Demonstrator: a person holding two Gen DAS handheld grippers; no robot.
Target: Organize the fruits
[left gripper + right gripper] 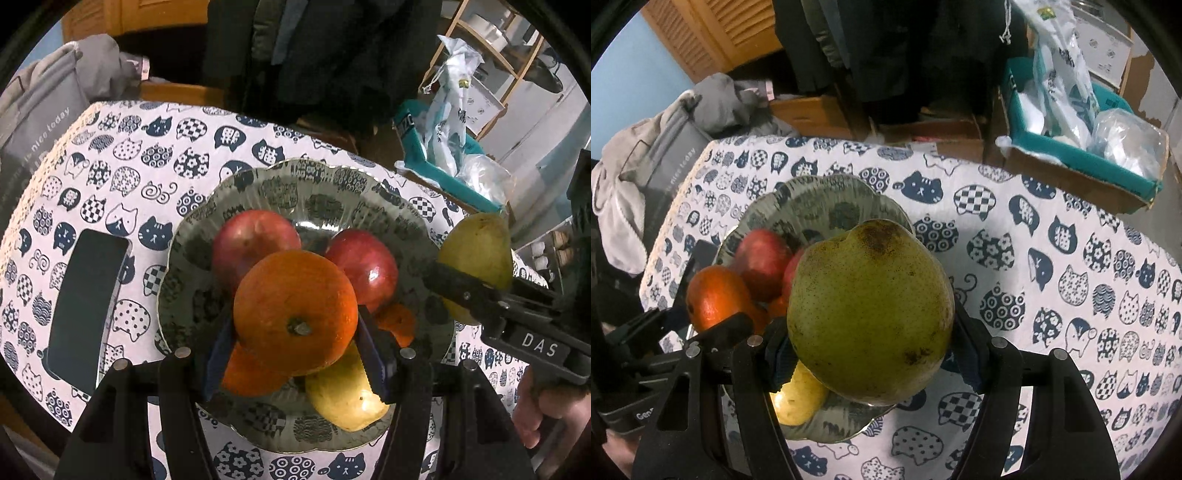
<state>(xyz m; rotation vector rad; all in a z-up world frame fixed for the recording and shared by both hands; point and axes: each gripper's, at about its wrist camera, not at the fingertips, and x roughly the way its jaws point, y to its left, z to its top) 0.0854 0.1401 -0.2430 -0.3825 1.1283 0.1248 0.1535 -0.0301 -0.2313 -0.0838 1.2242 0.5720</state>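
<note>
Left gripper: clamped on orange, fruit between its pads, above glass bowl.
Right gripper: clamped on green pear, over the bowl's rim.

yellow pear half-hidden — phone partly hidden

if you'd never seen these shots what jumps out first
Two fruits held up close: a big orange gripped in the left tongs right above the glass plate, and a green pear gripped in the right tongs over the plate's right edge. Next come the red apples and a yellow pear on the plate, and the cat-print tablecloth beneath it all.
</note>
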